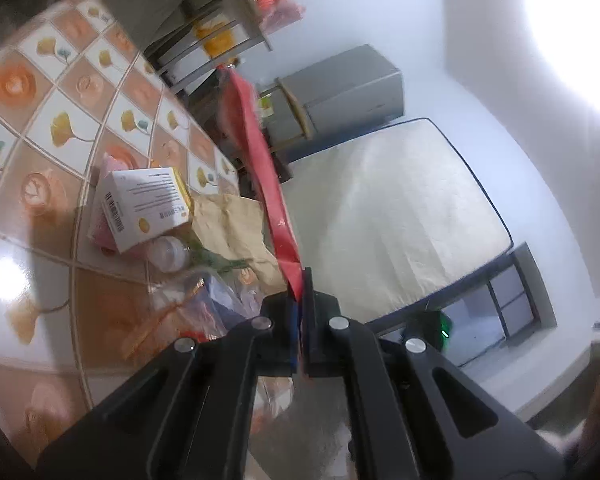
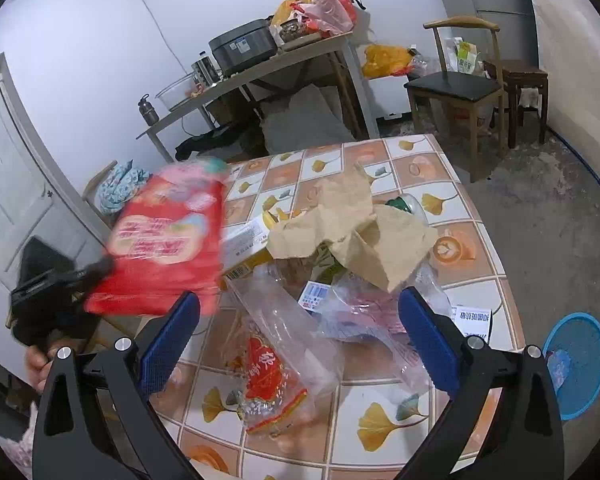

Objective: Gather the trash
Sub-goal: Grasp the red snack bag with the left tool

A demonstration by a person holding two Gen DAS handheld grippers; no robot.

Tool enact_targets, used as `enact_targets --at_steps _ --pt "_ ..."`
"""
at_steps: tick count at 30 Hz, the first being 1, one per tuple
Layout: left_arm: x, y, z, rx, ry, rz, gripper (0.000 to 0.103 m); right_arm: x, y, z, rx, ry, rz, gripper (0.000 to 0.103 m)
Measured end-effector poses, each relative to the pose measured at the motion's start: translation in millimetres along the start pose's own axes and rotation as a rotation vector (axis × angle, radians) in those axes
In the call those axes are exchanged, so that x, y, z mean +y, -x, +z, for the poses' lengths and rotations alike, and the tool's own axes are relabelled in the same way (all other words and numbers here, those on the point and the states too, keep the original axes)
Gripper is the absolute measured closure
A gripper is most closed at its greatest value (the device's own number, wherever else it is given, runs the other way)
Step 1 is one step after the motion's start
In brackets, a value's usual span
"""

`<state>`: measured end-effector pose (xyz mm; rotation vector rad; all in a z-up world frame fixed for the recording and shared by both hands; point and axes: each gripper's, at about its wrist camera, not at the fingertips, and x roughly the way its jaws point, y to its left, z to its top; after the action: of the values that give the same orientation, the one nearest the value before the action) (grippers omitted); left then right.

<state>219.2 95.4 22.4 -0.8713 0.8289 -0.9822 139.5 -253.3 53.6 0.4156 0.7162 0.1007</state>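
tablecloth (image 2: pixel 416 168): orange-and-white checks, yellow leaves
snack bag (image 2: pixel 168 240): red, pink print
crumpled paper (image 2: pixel 352 220): tan
basket (image 2: pixel 576 364): blue

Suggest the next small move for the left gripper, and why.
Probably carry the red wrapper across to the blue basket on the floor. The left gripper is shut on its edge, already lifted clear of the table; the right gripper is open.

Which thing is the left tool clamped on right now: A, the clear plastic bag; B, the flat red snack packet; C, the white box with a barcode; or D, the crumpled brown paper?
B: the left tool is shut on one edge of the red snack packet, lifted clear of the table, while the brown paper lies in the pile.
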Motion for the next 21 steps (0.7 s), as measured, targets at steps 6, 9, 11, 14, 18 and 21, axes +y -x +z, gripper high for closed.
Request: enact_targets --at_steps 6,9,11,14,18,21 --pt "13.5 49.8 -50.5 0.0 0.041 0.16 0.103 -3.3 -4.4 -10.6 0.027 0.025 0.022 0.007" --pt "37.8 69.3 -78.3 0.006 0.132 0.22 0.103 -4.1 -9.6 -17.0 0.05 0.03 0.035 0.008" --pt "54.0 76.1 -95.6 0.027 0.186 0.309 0.103 -3.8 -14.2 -21.1 0.065 0.03 0.046 0.008" --pt "65.6 83.6 -108.6 0.04 0.223 0.405 0.083 -2.2 -17.2 -25.2 0.077 0.03 0.061 0.008" --pt "66.0 85.2 -100.1 0.036 0.2 0.471 0.045 1.3 -16.7 -27.1 0.08 0.036 0.075 0.008" --pt "65.7 72.6 -87.2 0.069 0.135 0.577 0.045 2.0 -12.4 -28.5 0.071 0.033 0.079 0.008"
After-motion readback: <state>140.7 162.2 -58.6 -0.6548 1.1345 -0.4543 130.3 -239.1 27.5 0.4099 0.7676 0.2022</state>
